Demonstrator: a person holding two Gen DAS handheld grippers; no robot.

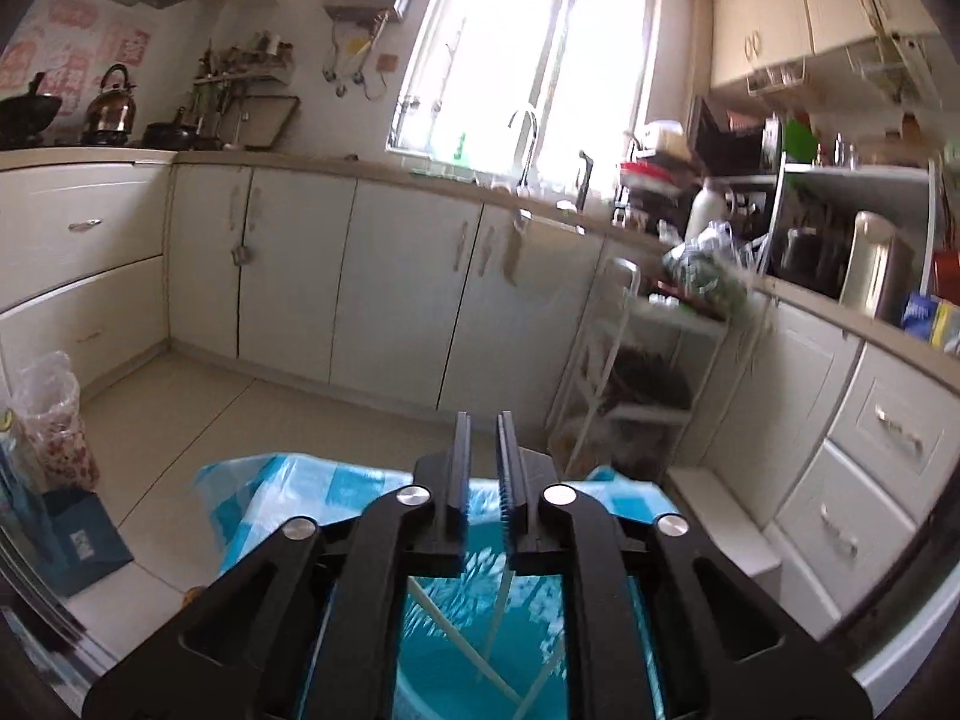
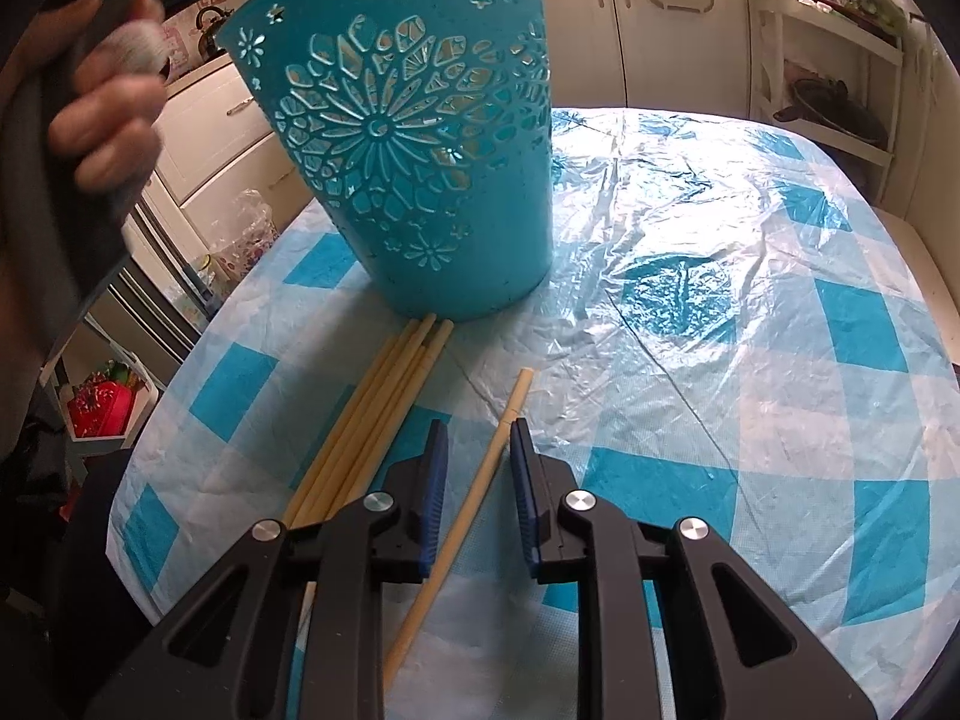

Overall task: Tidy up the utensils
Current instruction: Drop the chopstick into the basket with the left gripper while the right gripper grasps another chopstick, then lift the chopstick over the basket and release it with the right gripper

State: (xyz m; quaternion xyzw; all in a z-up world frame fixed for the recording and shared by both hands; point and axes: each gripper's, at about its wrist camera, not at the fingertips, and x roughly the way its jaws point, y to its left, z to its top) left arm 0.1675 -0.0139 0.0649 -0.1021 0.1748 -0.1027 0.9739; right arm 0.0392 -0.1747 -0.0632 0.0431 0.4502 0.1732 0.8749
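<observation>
Hidden: the bin's (image 2: 420,162) rim and top are cut off in the right wrist view; the near ends of the chopsticks pass under the right gripper's body; the left wrist view is blurred.
Bin: teal plastic, flower cut-outs in its wall, upright on the table (image 2: 750,312) toward the far left.
Inside the bin: the left wrist view looks down into it; pale sticks (image 1: 480,630) lean there, count unclear.
Bundle (image 2: 372,414): pale wooden chopsticks lying together, far ends just beside the bin's base.
Single chopstick (image 2: 480,474): lies alone, right of the bundle, apart from it.
Right gripper (image 2: 477,456): low over the table, jaws apart on either side of the single chopstick, pads not pressing it.
Left gripper (image 1: 483,450): over the bin, jaws a narrow gap apart, nothing between them.
Hand (image 2: 108,102): at the far left, around a dark handle, blurred.
Table cover: blue-and-white check under crinkled clear plastic.
</observation>
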